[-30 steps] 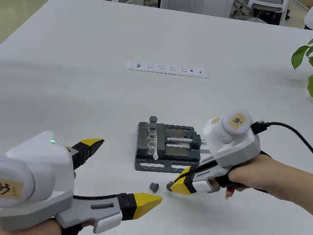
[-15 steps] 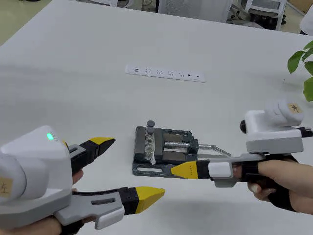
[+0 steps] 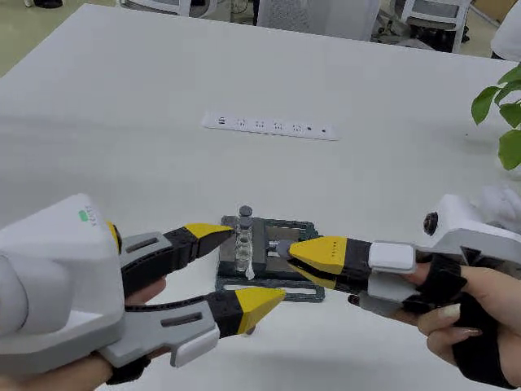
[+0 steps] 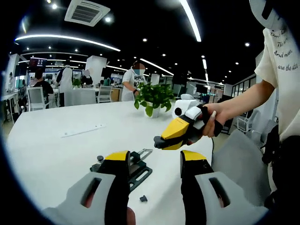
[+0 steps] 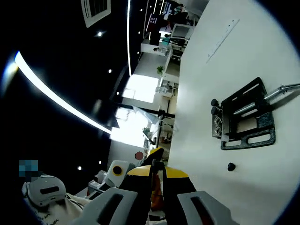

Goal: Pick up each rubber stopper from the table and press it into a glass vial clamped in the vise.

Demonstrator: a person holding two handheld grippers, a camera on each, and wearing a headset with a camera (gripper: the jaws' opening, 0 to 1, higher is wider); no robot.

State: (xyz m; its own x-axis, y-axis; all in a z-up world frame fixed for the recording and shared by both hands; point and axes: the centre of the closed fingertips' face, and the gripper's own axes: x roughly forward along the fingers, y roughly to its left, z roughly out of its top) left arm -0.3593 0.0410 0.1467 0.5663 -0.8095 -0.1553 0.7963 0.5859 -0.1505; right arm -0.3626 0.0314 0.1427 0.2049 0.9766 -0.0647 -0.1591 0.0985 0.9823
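The right gripper (image 3: 286, 249) comes in from the right of the head view, jaws narrow on a grey stopper (image 3: 281, 246) over the vise (image 3: 262, 238) at centre. The left gripper (image 3: 256, 262), jaws wide, sits at lower left and covers the vise's near corner. Vials (image 3: 242, 248) stand clamped, two of them capped. Another stopper (image 4: 143, 198) lies on the table (image 3: 122, 106). A power strip (image 3: 269, 126) lies above centre, with plant leaves (image 3: 498, 106) at the right edge.

Ahead of the left gripper's (image 3: 256, 261) spread jaws stands the vise (image 3: 264, 236) with its vials (image 3: 242, 248); the right gripper (image 3: 291, 252), pinching a rubber stopper (image 3: 282, 245), crowds it opposite; open table (image 3: 122, 163) lies to either side
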